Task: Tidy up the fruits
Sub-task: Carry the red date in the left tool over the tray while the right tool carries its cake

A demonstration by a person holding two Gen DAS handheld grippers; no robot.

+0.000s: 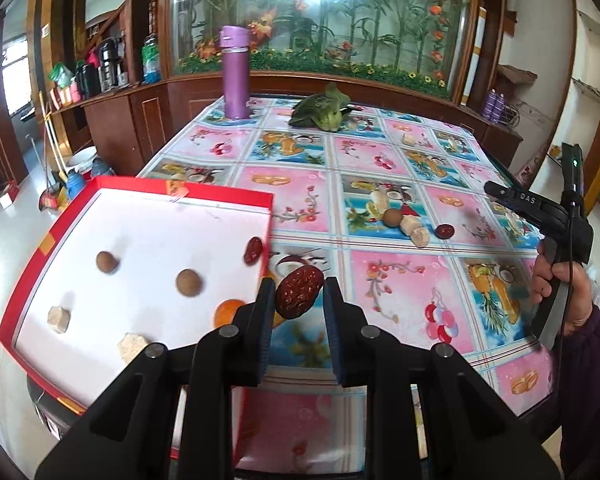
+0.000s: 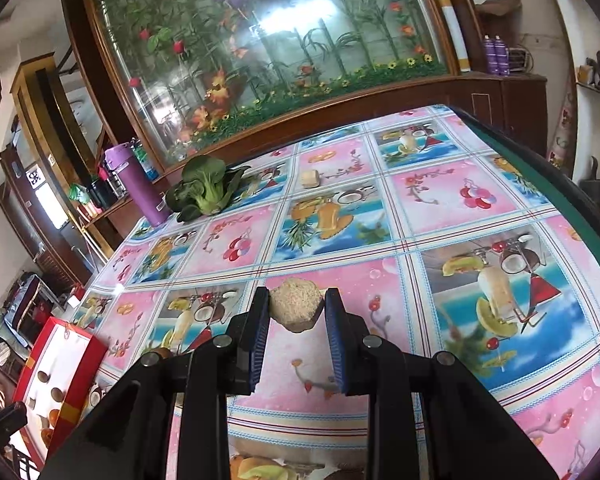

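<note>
The box (image 1: 228,196) is set at the left edge of the desk (image 1: 380,280). In the box two round fruits (image 1: 188,283), two pale chunks (image 1: 58,319) and a date (image 1: 254,250) are laid, the date against its right wall. To the right of the box, on the desk, further pieces (image 1: 416,232) are clustered. Behind the box, at the desk's far end, a flask (image 1: 235,76) is stood, with a leafy vegetable (image 1: 320,114) to the flask's right.
</note>
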